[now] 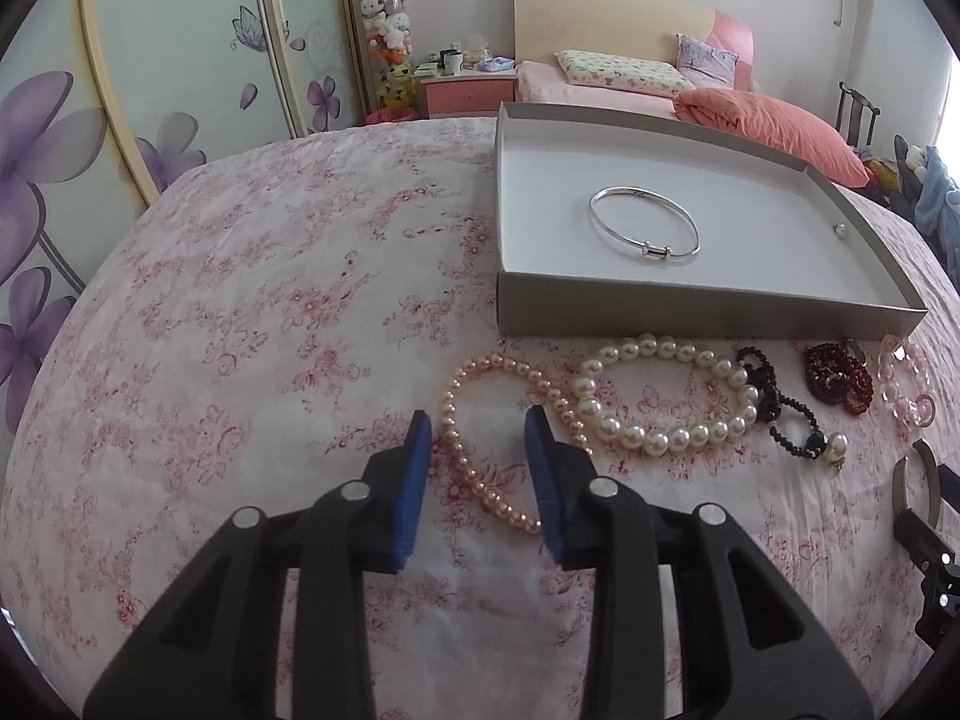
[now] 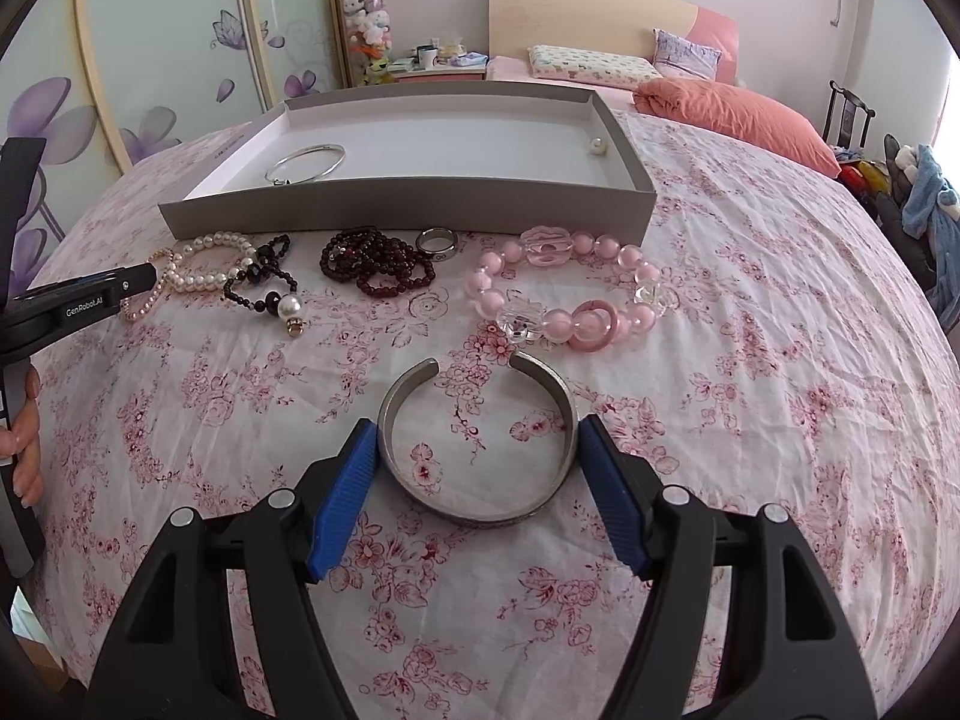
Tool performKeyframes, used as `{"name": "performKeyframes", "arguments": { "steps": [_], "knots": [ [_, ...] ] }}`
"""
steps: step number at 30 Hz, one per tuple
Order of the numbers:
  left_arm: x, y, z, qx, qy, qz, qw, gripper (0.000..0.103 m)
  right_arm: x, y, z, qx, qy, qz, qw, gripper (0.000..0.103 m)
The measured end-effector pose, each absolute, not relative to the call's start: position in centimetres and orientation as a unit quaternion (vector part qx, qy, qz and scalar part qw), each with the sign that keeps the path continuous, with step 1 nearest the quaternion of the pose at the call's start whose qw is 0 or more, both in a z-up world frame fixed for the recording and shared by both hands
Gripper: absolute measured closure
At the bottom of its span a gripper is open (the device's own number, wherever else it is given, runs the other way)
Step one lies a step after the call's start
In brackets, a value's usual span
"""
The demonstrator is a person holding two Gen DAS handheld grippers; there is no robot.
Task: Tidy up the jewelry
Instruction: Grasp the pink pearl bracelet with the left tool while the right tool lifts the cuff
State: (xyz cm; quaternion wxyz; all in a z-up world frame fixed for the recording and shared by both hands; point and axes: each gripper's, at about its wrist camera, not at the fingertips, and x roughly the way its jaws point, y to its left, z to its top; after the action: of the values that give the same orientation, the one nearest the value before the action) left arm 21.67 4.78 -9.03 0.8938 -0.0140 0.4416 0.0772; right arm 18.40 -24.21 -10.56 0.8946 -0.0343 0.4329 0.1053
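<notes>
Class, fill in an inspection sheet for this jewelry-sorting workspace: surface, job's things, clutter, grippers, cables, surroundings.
Surface: floral cloth, wrinkled.
Job's things: grey tray holds a thin silver bangle and a small pearl piece. On the cloth in front of the tray: pink pearl strand, white pearl bracelet, black bead piece, dark red beads, metal ring, pink bead bracelet, open silver cuff.
Clutter: nothing seen.
Grippers: left gripper open over the pink pearl strand; right gripper open, pads flanking the open silver cuff.
Cables: nothing seen.
Surroundings: bed, flowered wardrobe, plush toy tube.
</notes>
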Motion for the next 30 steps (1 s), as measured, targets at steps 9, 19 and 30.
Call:
{"name": "performKeyframes", "arguments": {
  "steps": [9, 19, 30],
  "knots": [
    [20.8, 5.9, -9.1, -0.036, 0.438, 0.063, 0.896, 0.097, 18.4, -24.1, -10.6, -0.032, 0.433, 0.106, 0.895, 0.035],
    [17.5, 6.8, -6.3, -0.081, 0.385, 0.032, 0.919, 0.097, 17.6, -24.1, -10.3, -0.018, 0.423, 0.116, 0.898, 0.036],
    [14.1, 4.6, -2.9, -0.082, 0.314, 0.011, 0.946, 0.097, 16.7, -24.1, -8.7, -0.01, 0.385, 0.117, 0.916, 0.036]
  ]
}}
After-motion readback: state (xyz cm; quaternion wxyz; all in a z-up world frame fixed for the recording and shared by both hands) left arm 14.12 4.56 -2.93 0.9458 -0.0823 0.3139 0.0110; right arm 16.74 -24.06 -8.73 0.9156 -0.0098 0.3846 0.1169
